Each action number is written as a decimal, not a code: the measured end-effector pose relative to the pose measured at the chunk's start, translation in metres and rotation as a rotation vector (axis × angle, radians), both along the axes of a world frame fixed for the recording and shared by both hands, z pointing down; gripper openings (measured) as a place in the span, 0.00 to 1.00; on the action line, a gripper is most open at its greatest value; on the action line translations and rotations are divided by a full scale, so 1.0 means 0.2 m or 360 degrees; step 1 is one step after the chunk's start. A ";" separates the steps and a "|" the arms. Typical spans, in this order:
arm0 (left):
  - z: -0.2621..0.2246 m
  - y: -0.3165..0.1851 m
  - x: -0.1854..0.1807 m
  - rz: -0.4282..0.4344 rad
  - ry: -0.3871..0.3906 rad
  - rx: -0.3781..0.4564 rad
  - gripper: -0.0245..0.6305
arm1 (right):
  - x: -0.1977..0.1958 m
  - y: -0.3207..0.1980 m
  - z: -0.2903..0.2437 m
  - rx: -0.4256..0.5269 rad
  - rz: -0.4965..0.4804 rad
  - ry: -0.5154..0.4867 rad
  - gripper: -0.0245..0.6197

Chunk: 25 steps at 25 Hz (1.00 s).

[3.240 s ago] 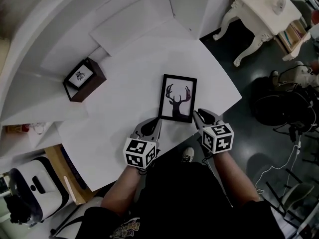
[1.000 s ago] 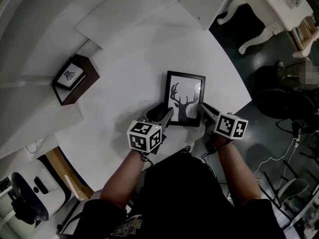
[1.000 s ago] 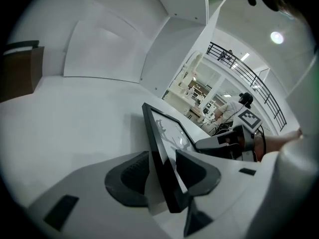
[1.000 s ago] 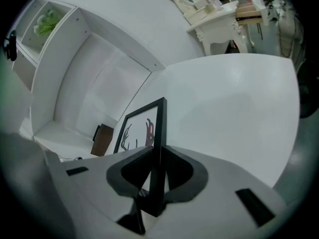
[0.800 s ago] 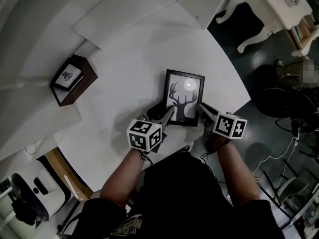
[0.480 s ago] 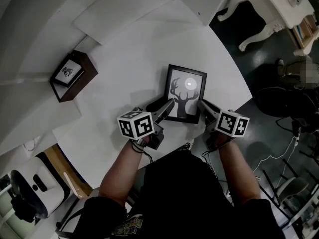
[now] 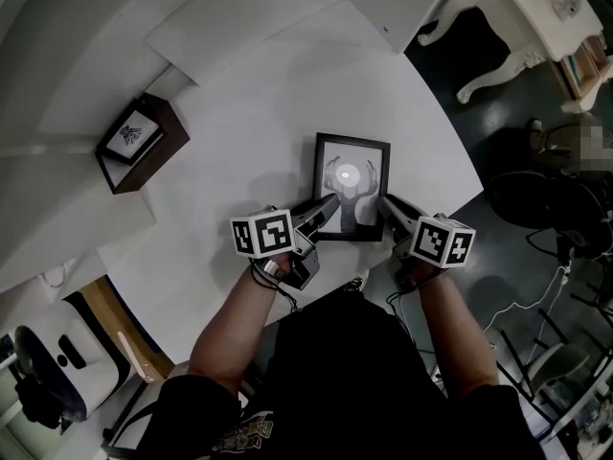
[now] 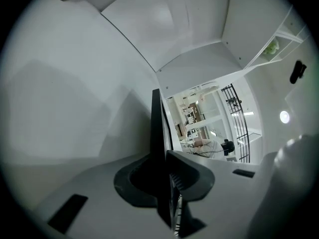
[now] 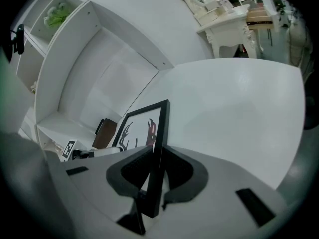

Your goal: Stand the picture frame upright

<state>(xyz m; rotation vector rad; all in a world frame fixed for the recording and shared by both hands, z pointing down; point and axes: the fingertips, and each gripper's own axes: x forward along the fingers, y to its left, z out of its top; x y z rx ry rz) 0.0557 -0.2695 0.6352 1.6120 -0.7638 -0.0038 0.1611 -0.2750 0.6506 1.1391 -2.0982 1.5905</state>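
The picture frame (image 7: 351, 188) sits near the front edge of the white table (image 7: 259, 113), long axis pointing away from the person and glass face turned upward. The left gripper (image 7: 324, 209) has its jaws closing onto the frame's left edge, and the right gripper (image 7: 391, 209) is clamped on its right edge.

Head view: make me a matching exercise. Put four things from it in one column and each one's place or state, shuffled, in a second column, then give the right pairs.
Things
1. deer picture frame
2. brown frame
3. right gripper
4. ornate white table

Places or states
A. standing on the dark floor, top right
B. clamped on the deer picture frame's right edge
C. at the far left of the view
D. over the white tabletop, near its front edge

Pairs: 1-D, 2-C, 3-B, 4-A
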 end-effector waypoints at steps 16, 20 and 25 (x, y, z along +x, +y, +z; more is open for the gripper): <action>-0.10 0.02 0.03 -0.0087 0.0225 0.0091 0.07 | 0.00 0.00 -0.02 0.0027 -0.0003 -0.0031 0.14; -0.16 0.04 0.02 -0.0119 0.0259 0.0141 0.07 | 0.00 0.00 -0.07 0.0099 0.0021 -0.0176 0.16; -0.25 0.07 -0.01 -0.0124 0.0299 0.0275 0.07 | -0.02 0.00 -0.21 0.0148 0.0043 -0.0480 0.21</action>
